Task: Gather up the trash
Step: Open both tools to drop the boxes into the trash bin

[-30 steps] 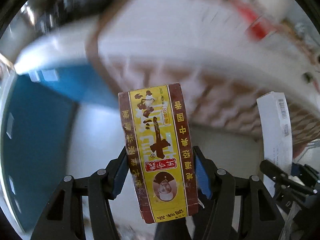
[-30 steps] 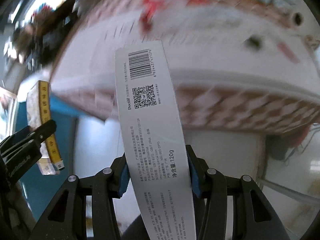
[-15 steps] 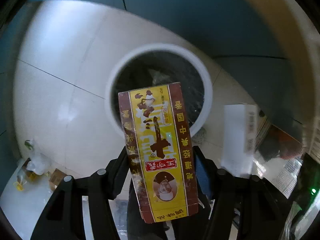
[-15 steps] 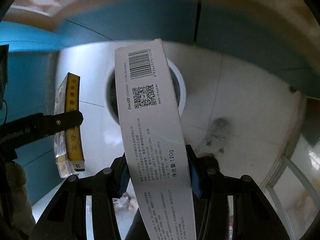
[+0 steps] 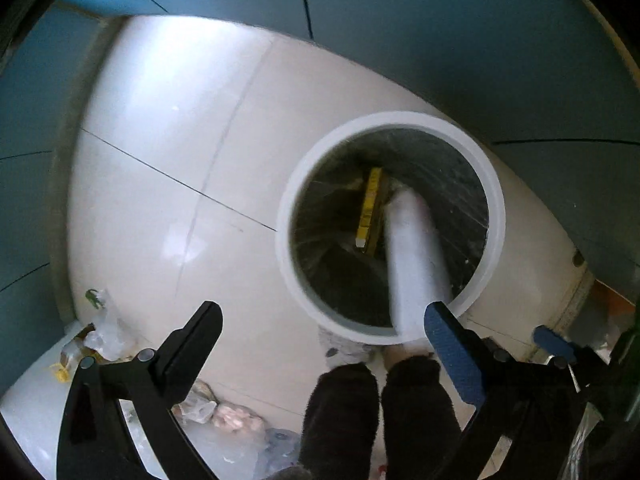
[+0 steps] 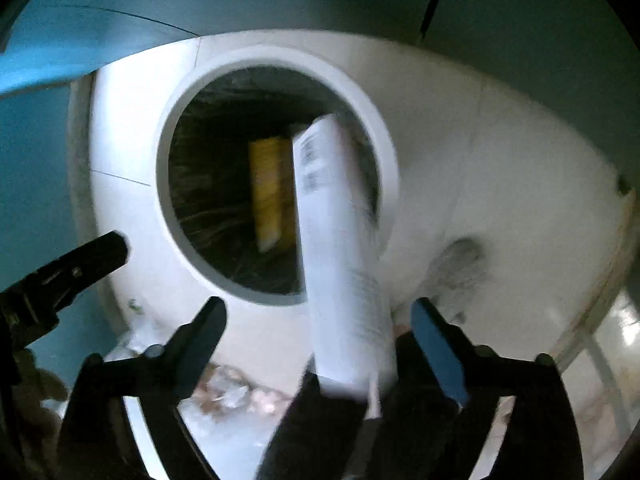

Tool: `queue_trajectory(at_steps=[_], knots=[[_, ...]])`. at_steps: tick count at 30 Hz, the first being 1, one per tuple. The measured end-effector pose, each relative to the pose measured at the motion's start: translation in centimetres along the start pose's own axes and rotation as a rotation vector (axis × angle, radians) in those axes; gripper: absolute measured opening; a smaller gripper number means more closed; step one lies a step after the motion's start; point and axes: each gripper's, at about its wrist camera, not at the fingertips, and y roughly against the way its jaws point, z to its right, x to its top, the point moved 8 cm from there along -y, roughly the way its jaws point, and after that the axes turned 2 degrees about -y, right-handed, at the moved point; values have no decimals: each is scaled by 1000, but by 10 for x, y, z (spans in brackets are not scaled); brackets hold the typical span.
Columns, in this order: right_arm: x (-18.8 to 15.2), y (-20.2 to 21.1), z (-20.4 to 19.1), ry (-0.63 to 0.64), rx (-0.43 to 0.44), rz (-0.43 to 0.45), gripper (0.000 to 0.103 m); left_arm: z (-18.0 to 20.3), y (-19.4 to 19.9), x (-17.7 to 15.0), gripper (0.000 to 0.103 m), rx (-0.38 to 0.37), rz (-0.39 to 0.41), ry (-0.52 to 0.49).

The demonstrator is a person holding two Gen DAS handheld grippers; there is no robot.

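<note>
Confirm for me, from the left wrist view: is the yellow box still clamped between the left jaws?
No. The yellow box is down inside the white bin, and nothing sits between the left gripper jaws.

White box (image 6: 344, 248) motion-blurred, print unreadable; yellow box (image 6: 269, 196) smeared inside bin (image 6: 376, 128).

Glare whitens the floor (image 5: 168, 128) upper left; fisheye bends dark edges; the white box (image 6: 344, 248) smears in blur.
</note>
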Motion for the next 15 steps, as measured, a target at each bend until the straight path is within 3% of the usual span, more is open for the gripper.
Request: queue_trajectory(at_steps=[8, 15], knots=[[-11, 81, -3, 56, -121, 121, 103, -9, 82, -21, 103, 44, 101, -8], [-40, 179, -19, 85, -127, 190, 103, -7, 169, -53, 103, 36, 151, -30]])
